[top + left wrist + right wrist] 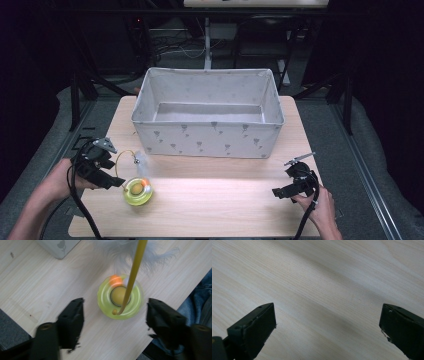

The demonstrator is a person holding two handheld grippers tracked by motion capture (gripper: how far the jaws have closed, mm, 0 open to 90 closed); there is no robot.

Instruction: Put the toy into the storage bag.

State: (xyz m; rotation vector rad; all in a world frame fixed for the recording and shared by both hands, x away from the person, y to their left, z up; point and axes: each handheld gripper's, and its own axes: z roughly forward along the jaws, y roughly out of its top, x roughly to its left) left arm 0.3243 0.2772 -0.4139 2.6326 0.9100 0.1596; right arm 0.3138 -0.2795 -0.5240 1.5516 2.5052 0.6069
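- No brand, label or readable writing shows on anything; the only marks are small grey tree-like prints on the fabric bin (207,137).
- At the lower left of the high view, the left gripper (119,183) sits just left of the toy, level with the table and pointing right. In the left gripper view its jaws stand apart on either side of the toy without touching it, so it has hold of nothing.
- The toy is a round, translucent yellow-green ring (138,192) lying flat on the wooden table (225,200), lower left of the high view, in front of the bin's left corner.
- Inside the ring sit a darker yellow centre and an orange ball (115,280).
- A thin yellow wand (132,277) rises from the ring and arcs toward the upper left, ending by a pale feather (141,161).
- At the lower right, the right gripper (276,192) points left, its jaws wide apart over bare wood, gripping nothing.
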